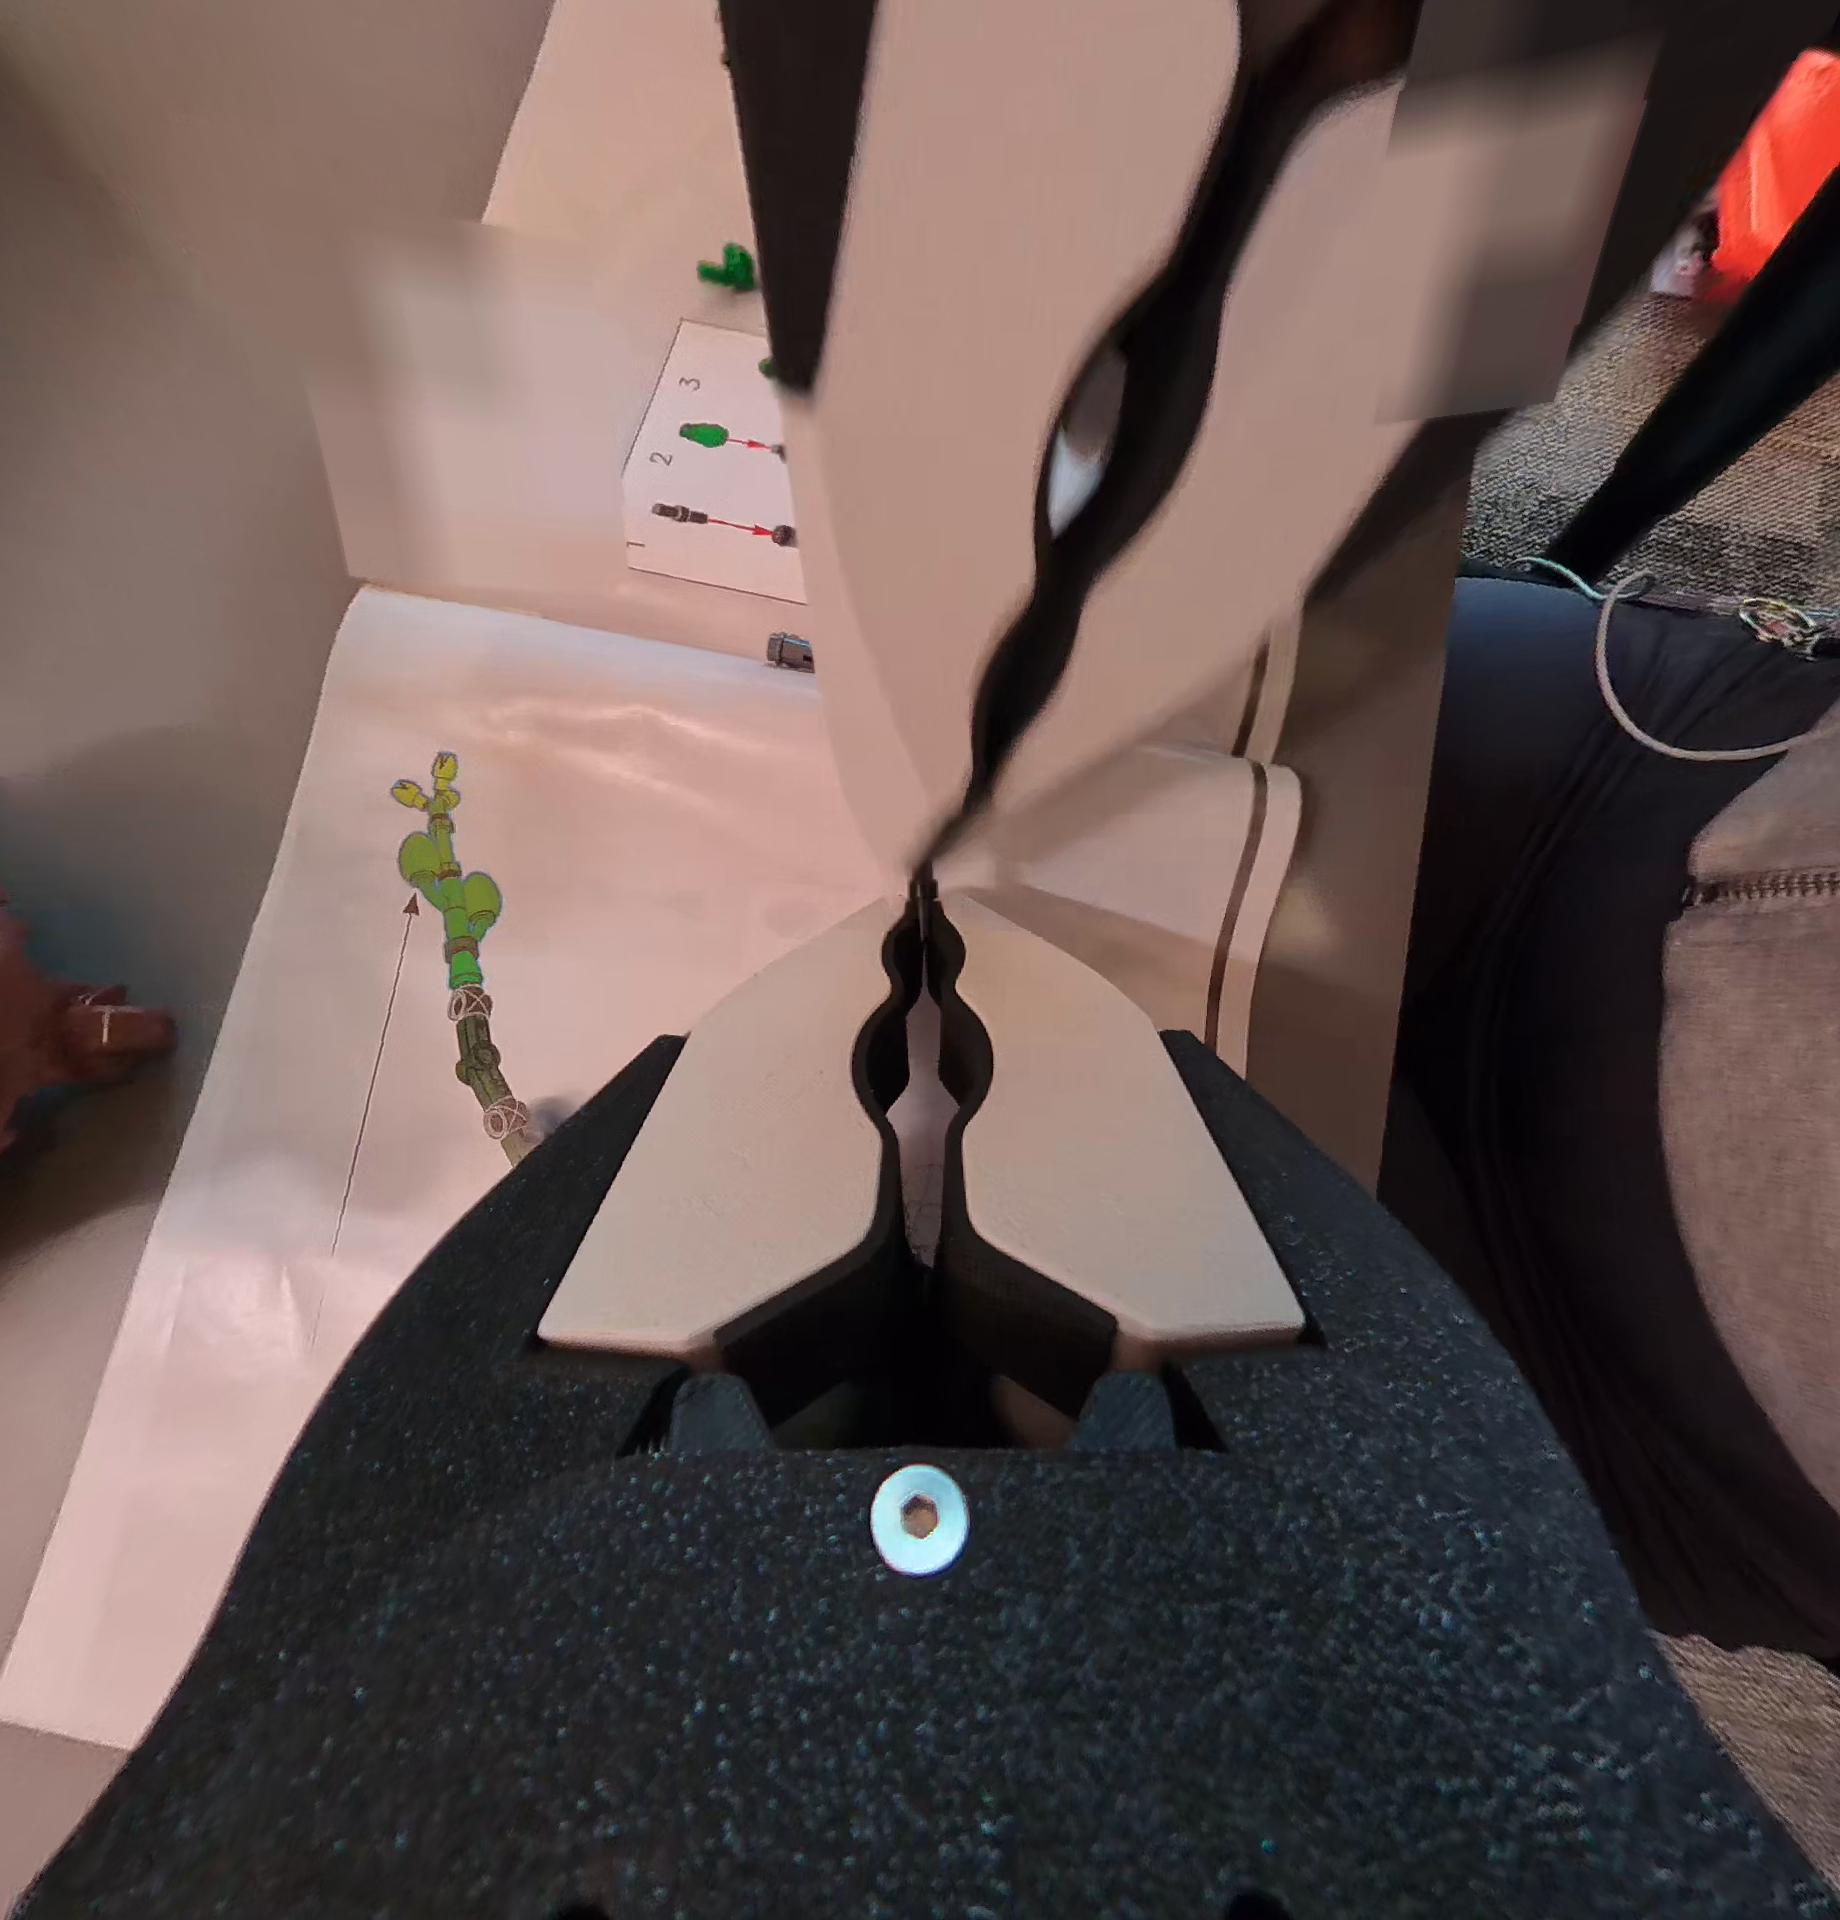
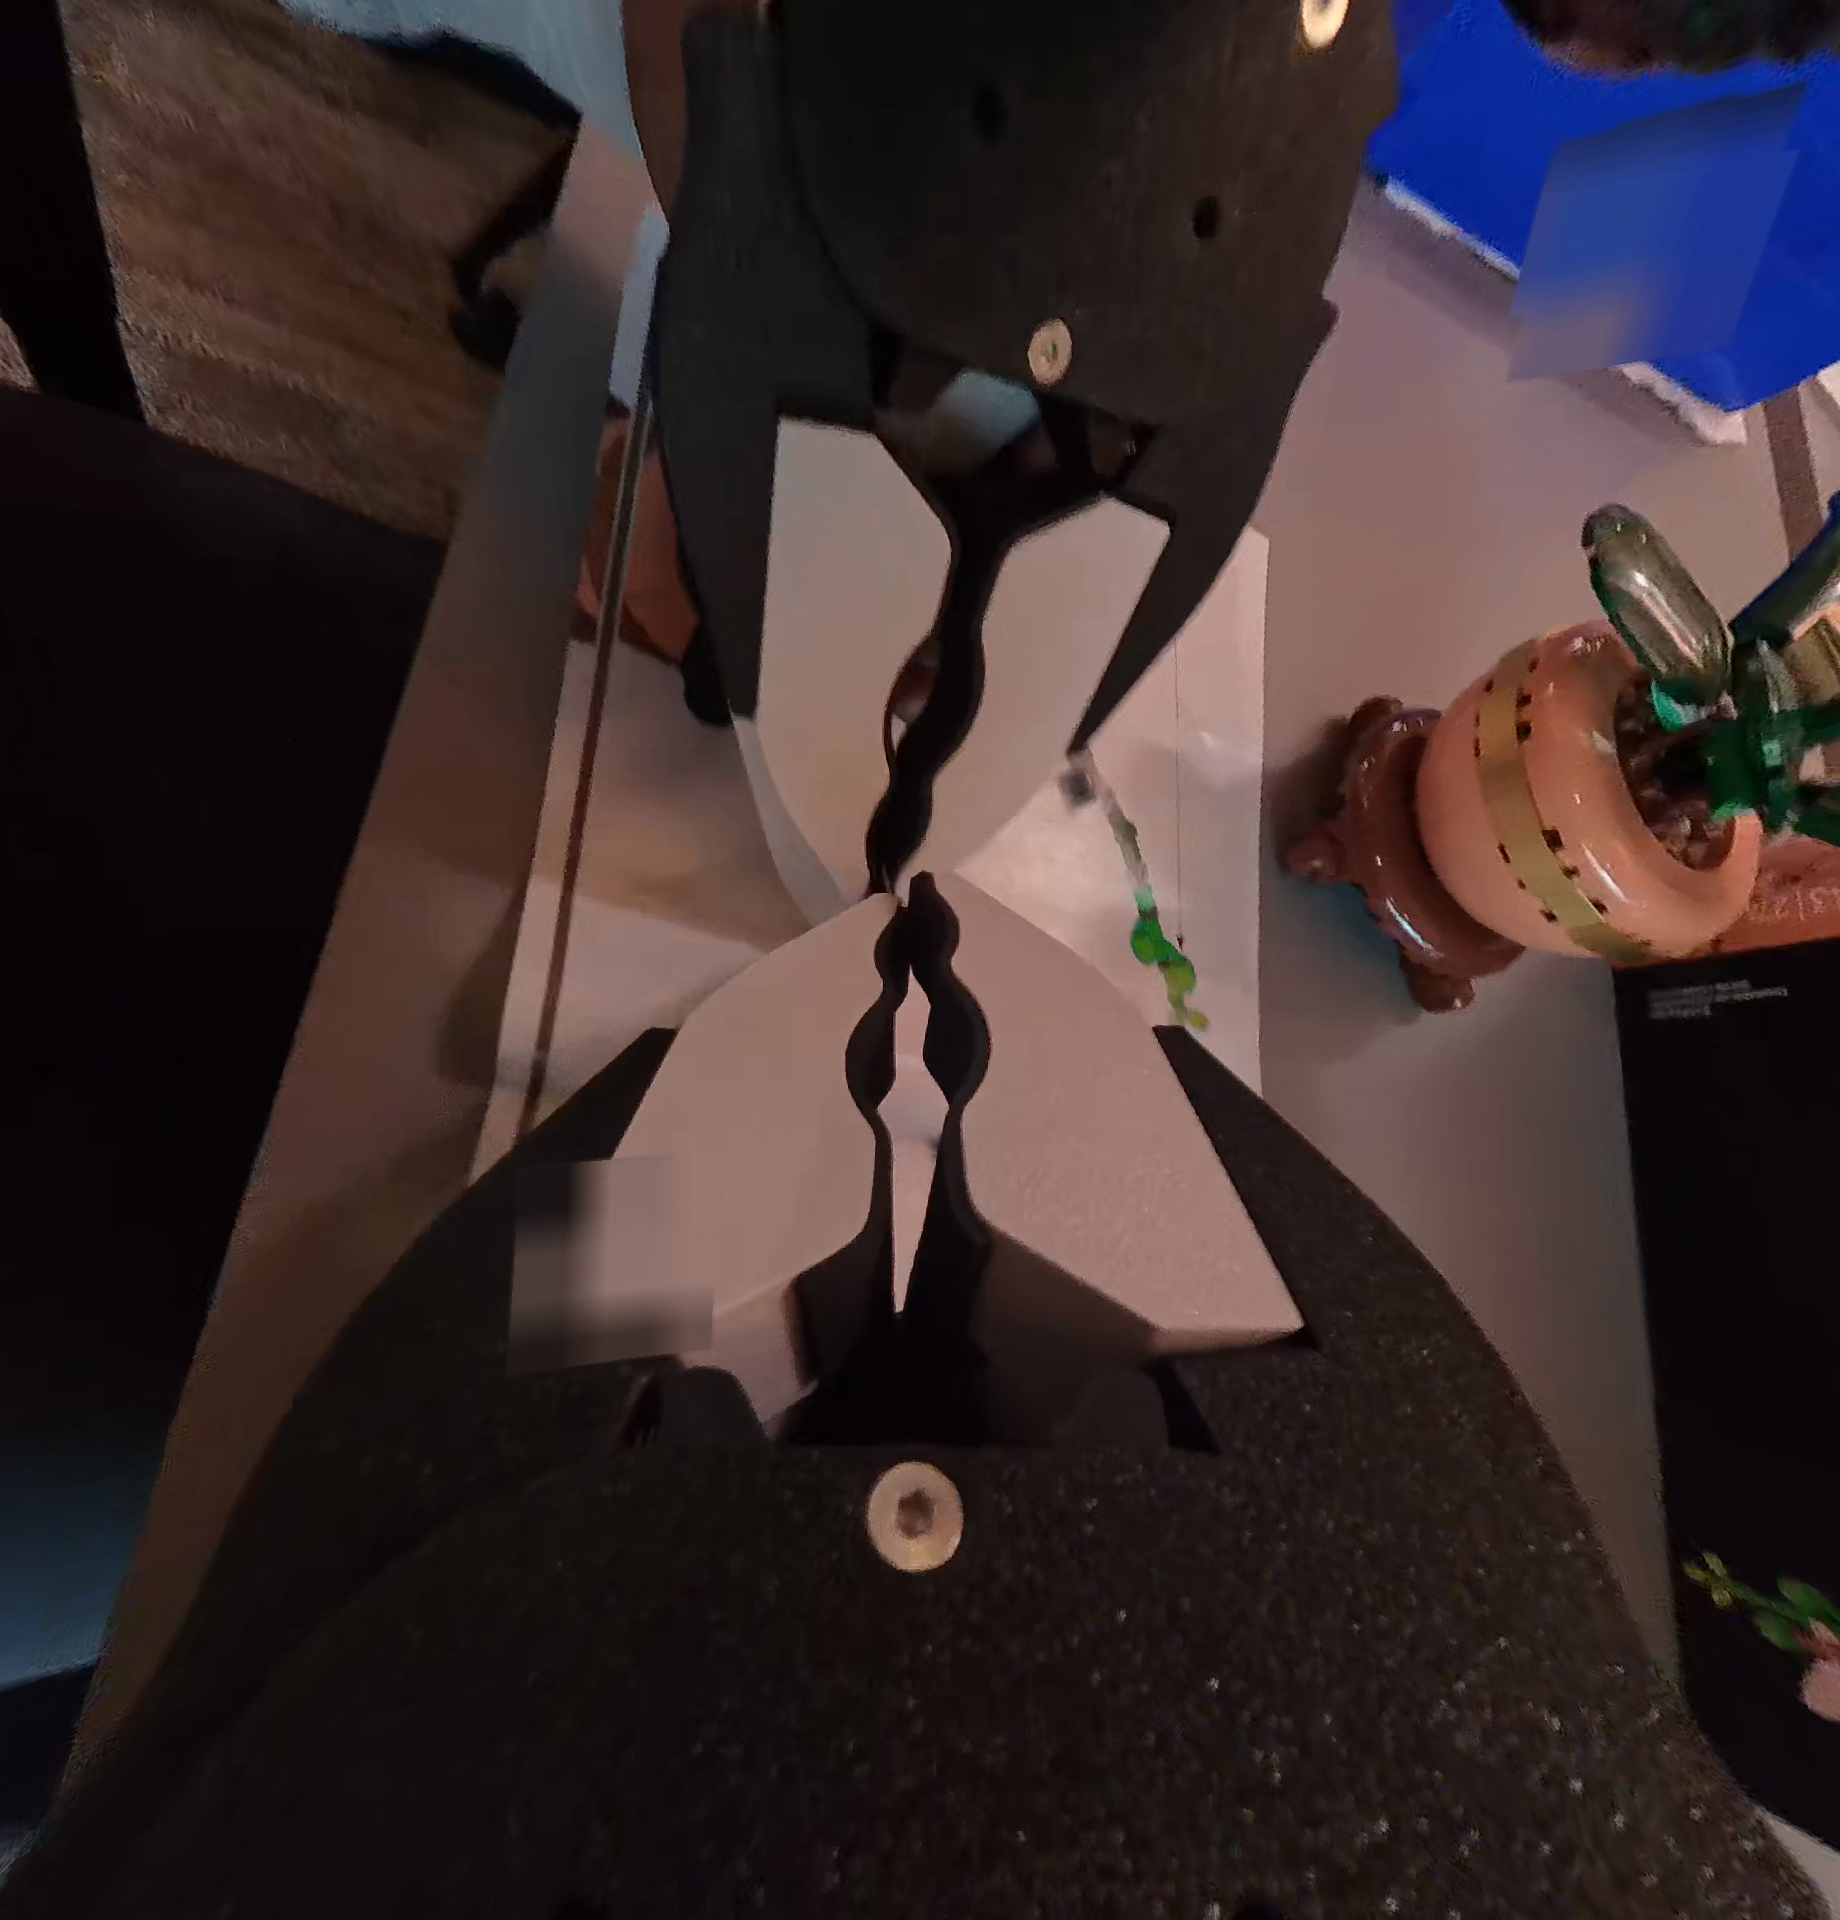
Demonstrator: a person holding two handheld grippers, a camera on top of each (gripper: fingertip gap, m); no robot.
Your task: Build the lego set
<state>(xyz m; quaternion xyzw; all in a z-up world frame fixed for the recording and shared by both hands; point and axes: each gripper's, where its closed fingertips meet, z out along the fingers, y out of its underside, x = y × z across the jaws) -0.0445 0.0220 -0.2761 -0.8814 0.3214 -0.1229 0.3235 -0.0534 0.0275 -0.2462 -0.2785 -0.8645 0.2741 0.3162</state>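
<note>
In the left wrist view my left gripper (image 1: 921, 920) is shut, its white fingers (image 1: 791, 1122) pressed together above an open instruction booklet (image 1: 604, 790). My right gripper (image 1: 931, 857) reaches in from above, blurred, and its shut tips meet the left gripper's tips. In the right wrist view my right gripper (image 2: 908, 906) is shut, tip to tip with the left gripper (image 2: 880, 878). The booklet (image 2: 1103, 883) lies beneath them. I see no object plainly held by either gripper.
A brick-built pink pot with a gold band (image 2: 1560, 800) and green leaves (image 2: 1664, 603) stands on a brown base (image 2: 1383, 852). Small green (image 1: 727, 265) and dark grey (image 1: 788, 649) pieces lie by the booklet. A black box (image 2: 1768, 1195) lies nearby. A person's dark trousers (image 1: 1581, 935) are close. The grippers are tip to tip, or close to it.
</note>
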